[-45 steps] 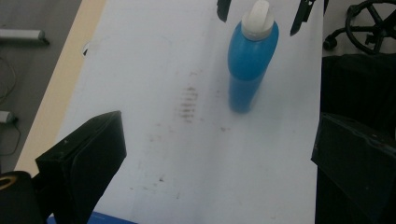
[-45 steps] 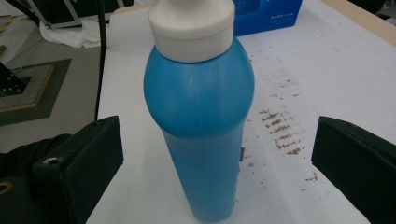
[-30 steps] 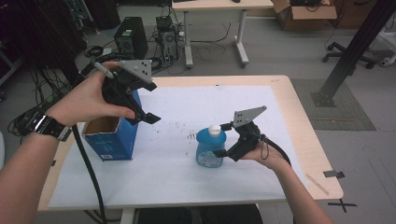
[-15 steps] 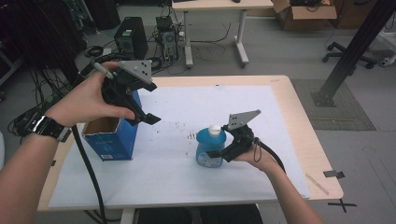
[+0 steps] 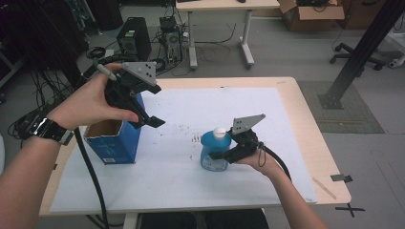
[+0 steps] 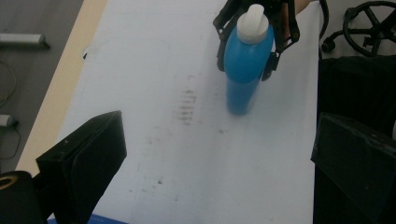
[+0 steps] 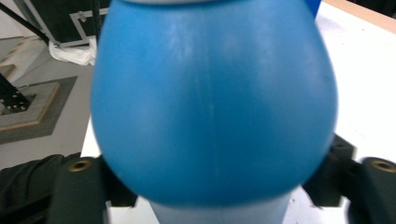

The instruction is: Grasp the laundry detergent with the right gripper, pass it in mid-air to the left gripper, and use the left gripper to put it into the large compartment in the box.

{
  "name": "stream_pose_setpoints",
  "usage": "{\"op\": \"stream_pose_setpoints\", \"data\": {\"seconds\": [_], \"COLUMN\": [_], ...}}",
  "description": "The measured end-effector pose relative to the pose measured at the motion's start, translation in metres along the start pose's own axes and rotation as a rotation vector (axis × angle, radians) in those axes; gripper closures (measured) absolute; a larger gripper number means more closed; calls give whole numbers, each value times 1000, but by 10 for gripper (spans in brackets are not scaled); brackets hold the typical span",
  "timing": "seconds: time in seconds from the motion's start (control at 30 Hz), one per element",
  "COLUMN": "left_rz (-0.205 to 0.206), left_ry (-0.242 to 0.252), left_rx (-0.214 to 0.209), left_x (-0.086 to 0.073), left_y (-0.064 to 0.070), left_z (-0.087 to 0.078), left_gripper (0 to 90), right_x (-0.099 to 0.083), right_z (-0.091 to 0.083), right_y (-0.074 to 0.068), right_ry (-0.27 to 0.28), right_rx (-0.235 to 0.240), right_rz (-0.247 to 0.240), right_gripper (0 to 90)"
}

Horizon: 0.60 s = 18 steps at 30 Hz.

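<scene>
Two grippers work here: at the frame's left, the left gripper (image 5: 152, 118) hangs with jaws apart over the open blue box (image 5: 114, 141); right of centre, the right gripper (image 5: 224, 156) is clamped round the upright blue bottle (image 5: 215, 151) on the white sheet (image 5: 191, 191), with bare sheet between bottle and box

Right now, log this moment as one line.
left gripper: open, above blue box | right gripper: shut on blue bottle | bottle: upright on table
</scene>
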State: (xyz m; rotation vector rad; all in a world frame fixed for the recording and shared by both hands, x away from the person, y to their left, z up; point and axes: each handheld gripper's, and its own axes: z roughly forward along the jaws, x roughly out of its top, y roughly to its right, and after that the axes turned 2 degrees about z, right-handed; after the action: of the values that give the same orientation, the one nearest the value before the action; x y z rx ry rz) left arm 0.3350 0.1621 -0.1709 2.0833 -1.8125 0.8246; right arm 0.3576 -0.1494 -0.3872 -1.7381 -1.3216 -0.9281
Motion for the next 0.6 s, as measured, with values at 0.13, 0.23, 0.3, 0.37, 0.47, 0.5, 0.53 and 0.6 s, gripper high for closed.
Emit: {"op": "stream_pose_setpoints", "data": {"seconds": [0.13, 0.23, 0.3, 0.37, 0.47, 0.5, 0.53, 0.6], "left_rz": [-1, -1, -1, 1, 3, 4, 5, 7], "left_ry": [-4, -3, -4, -5, -9, -11, -13, -16], "left_rx": [0, -1, -1, -1, -2, -1, -1, -3], "left_x": [0, 0, 0, 0, 1, 1, 2, 2], "left_y": [0, 0, 0, 0, 1, 1, 1, 1], "left_z": [0, 1, 1, 1, 2, 2, 3, 3], "left_gripper": [36, 36, 35, 36, 36, 36, 36, 36], "right_x": [-1, -1, -1, -1, 0, 0, 0, 1], "right_z": [0, 0, 0, -1, -1, -1, -1, -2], "right_y": [0, 0, -1, -2, -3, -3, -4, -4], "right_ry": [4, 11, 11, 10, 9, 8, 9, 6], "right_rx": [7, 13, 11, 2, -6, -11, -15, -19], "right_rz": [-2, -9, -14, -20, -29, -32, -35, -42], "right_gripper": [346, 383, 388, 397, 402, 408, 411, 415]}}
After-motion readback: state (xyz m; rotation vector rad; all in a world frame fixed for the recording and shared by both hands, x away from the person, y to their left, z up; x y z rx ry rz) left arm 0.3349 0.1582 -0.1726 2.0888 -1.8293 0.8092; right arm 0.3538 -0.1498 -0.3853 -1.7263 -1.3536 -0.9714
